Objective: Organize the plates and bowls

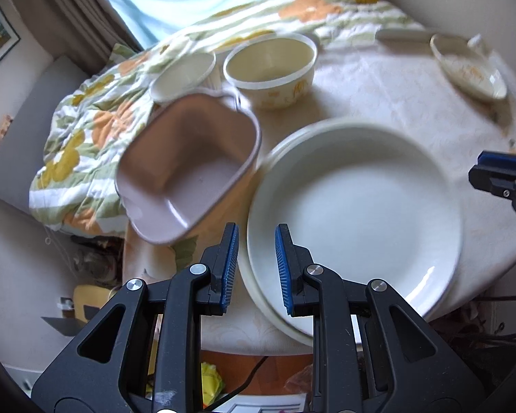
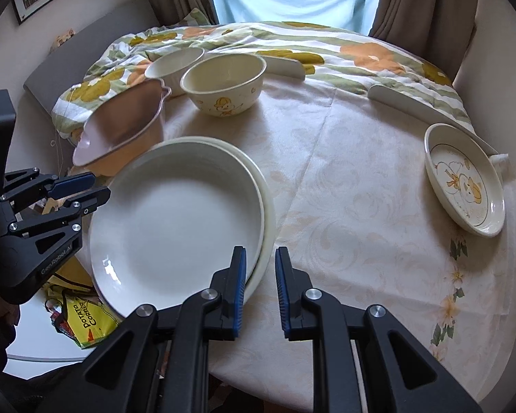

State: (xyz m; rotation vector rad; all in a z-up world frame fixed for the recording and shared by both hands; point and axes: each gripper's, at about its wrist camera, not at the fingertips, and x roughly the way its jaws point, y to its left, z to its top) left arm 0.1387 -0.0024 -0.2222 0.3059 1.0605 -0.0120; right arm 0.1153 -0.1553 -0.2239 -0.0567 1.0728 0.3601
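Sitting near the front edge of the round table [image 2: 378,179], a stack of two white plates [image 2: 175,220] serves as the landmark — the upper plate lies slightly off-centre on the lower one, whose cream rim shows along the right side. The left gripper [image 1: 256,265] hovers at the near-left rim of the stack with its blue-padded jaws parted and nothing between them; the plate rim lies just below the gap, and whether a pad touches it I cannot tell. The right gripper [image 2: 260,289] is at the near-right rim of the stack, jaws likewise apart and empty, its left pad just beside or against the plate edge.

Behind and to the left of the stack stands a pink square dish [image 2: 120,127], tilted, very close to the plates. Beyond that, further back from the stack, are a cream bowl with a cartoon figure [image 2: 223,82] and a plain white bowl [image 2: 173,63] just beside it on its left. Well apart to the right of the stack, near the table's edge, lies a small shallow dish with a duck picture [image 2: 464,179]. A flowered quilt [image 2: 326,55] covers the far side of the table — behind all the bowls
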